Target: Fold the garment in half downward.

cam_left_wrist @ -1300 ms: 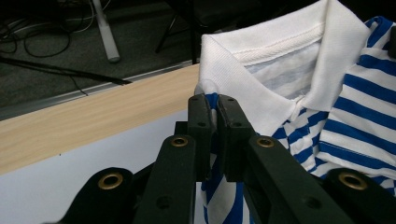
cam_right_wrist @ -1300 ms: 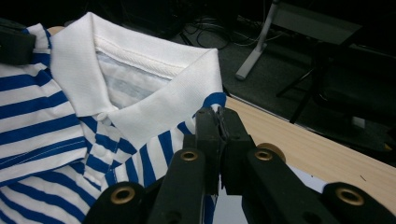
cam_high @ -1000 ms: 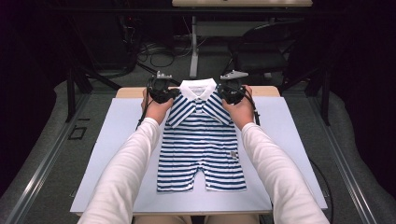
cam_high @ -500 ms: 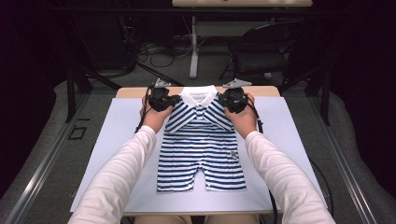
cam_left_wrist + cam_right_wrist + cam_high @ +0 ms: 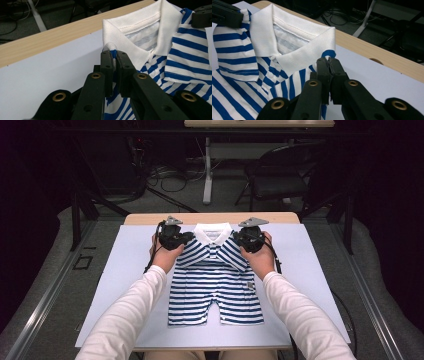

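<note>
High view: left gripper (image 5: 186, 238) and right gripper (image 5: 238, 237) each pinch a shoulder of the striped baby romper (image 5: 215, 285), its white collar (image 5: 213, 234) between them.

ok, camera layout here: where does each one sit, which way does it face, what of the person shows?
High view: above the person's side, facing forward and down on the table; both forearms, left gripper, right gripper.
Left gripper view: on the left gripper, looking along jaws shut on the striped romper.
Right gripper view: on the right gripper, jaws likewise shut on a shoulder.
Shared: both gripper views show the white collar, and each other's gripper in a corner.
</note>
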A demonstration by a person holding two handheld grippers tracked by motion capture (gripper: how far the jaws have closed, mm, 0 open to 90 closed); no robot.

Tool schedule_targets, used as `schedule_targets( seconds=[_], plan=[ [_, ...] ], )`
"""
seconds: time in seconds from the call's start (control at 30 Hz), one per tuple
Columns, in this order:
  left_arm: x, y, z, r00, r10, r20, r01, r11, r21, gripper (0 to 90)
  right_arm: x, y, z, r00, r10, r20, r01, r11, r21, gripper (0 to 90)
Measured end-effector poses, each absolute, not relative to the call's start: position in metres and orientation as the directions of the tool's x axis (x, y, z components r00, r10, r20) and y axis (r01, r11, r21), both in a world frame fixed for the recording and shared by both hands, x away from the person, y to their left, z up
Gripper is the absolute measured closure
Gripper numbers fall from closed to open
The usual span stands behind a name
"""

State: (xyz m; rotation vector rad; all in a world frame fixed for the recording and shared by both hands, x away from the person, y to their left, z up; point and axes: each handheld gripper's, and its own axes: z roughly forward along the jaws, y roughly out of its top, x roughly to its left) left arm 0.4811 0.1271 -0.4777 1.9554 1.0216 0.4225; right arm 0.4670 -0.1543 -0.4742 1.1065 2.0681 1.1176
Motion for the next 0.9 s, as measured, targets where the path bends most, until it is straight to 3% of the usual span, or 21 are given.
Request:
schedule_targets(
  seconds=[0.9],
  plan=[
    [0.434, 0.135, -0.479, 0.648, 0.751, -0.129, 0.479, -0.270, 0.835, 85.1, 0.425, -0.159, -0.475, -0.586, 0.807, -0.076, 0.334, 0.326, 0.885, 88.1]
  ],
)
